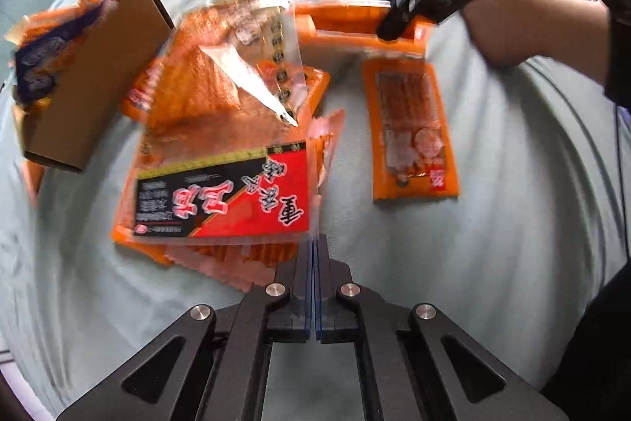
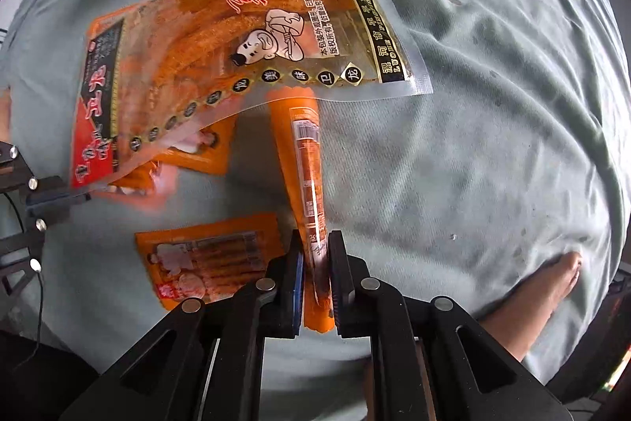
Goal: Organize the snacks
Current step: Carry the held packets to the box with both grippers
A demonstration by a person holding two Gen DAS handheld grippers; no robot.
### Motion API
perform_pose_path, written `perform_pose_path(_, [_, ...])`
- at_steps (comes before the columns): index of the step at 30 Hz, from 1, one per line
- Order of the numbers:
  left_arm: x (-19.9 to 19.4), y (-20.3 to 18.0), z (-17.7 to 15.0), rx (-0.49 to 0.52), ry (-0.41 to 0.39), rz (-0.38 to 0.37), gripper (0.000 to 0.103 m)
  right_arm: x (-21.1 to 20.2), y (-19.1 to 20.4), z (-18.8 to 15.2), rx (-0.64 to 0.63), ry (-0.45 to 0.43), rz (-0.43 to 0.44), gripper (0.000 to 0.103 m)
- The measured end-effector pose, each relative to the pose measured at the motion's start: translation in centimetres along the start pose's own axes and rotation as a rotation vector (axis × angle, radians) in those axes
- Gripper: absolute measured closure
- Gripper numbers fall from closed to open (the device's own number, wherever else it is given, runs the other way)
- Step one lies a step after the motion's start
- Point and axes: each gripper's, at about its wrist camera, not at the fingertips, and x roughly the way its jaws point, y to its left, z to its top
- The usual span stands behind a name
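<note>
Closest to the left wrist camera, the left gripper point(image 1: 314, 243) points down at a pale grey-green cloth point(image 1: 493, 223), its two fingers pressed flat together on the bottom corner of a large clear snack bag point(image 1: 221, 160) with a red-and-black label, which hangs lifted and tilted off the cloth. Beneath that large bag lie several small orange packets point(image 1: 244, 263) in a loose heap. Just right of the large bag, apart from it, a flat orange snack packet point(image 1: 410, 129) lies on the cloth. Beyond that packet the right gripper point(image 1: 388, 32) comes in from the upper right, clamped on another orange packet point(image 1: 347, 22); the right wrist view shows this held packet point(image 2: 305, 160) edge-on between nearly closed fingers. Left of the large bag, at the far side, stands an open brown cardboard box point(image 1: 94, 73), tilted in view, with orange-and-purple packets point(image 1: 43, 50) inside it. From the right wrist camera, the large bag point(image 2: 244, 38) spreads ahead of the held packet, and a bare foot point(image 2: 552, 283) rests on the cloth's edge at lower right.
</note>
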Motion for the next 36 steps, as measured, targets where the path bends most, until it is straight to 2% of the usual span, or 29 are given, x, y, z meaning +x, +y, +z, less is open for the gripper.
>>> perform_pose_path(3, [-2.5,1.2,0.2,-0.037,-0.062,-0.045,0.103,-0.7,0.4,-0.6,-0.018,0.005,0.027,0.094])
perform_pose_path(8, [-7.4,4.6,1.2,-0.132,-0.217,-0.146,0.103,-3.5,-0.2,-1.6,-0.006,-0.033,0.175,0.095])
perform_pose_path(10, [-9.3,6.3,1.2,-0.205,-0.278,-0.178,0.103,-3.7,-0.8,-1.9,0.016,-0.031,0.196,0.095])
perform_pose_path(15, [-12.3,10.5,1.7,-0.408,-0.423,-0.184,0.103,-3.8,-1.7,-2.0,0.062,-0.044,0.247,0.095])
perform_pose_path(17, [-13.0,12.8,2.1,-0.497,-0.482,-0.162,0.103,-4.2,-1.8,-1.9,0.071,-0.060,0.252,0.095])
perform_pose_path(21, [-13.8,17.3,4.0,-0.645,-0.558,-0.014,0.103,-4.5,-1.7,-1.6,0.089,-0.070,0.271,0.095])
perform_pose_path(25, [-14.0,20.1,6.0,-0.712,-0.562,0.116,0.103,-4.2,-1.0,-1.4,0.069,-0.055,0.272,0.095])
perform_pose_path(27, [-13.5,21.0,6.9,-0.723,-0.547,0.139,0.103,-4.4,-0.6,-1.2,0.060,-0.049,0.310,0.095])
perform_pose_path(29, [-12.3,21.4,7.3,-0.730,-0.502,0.137,0.086,-4.9,0.0,-1.0,0.032,-0.032,0.392,0.095])
perform_pose_path(30, [-11.6,21.5,7.3,-0.731,-0.475,0.133,0.063,-5.0,0.2,-0.9,0.022,-0.019,0.426,0.095])
perform_pose_path(31, [-11.3,21.3,7.0,-0.731,-0.462,0.141,0.055,-5.3,0.5,-0.9,0.012,-0.016,0.450,0.095])
perform_pose_path(33, [-10.9,20.9,6.3,-0.737,-0.454,0.153,0.055,-5.7,1.3,-0.7,-0.018,-0.005,0.462,0.095])
perform_pose_path(36, [-10.5,20.1,4.9,-0.742,-0.436,0.147,0.049,-7.2,1.9,0.0,-0.033,-0.037,0.482,0.095])
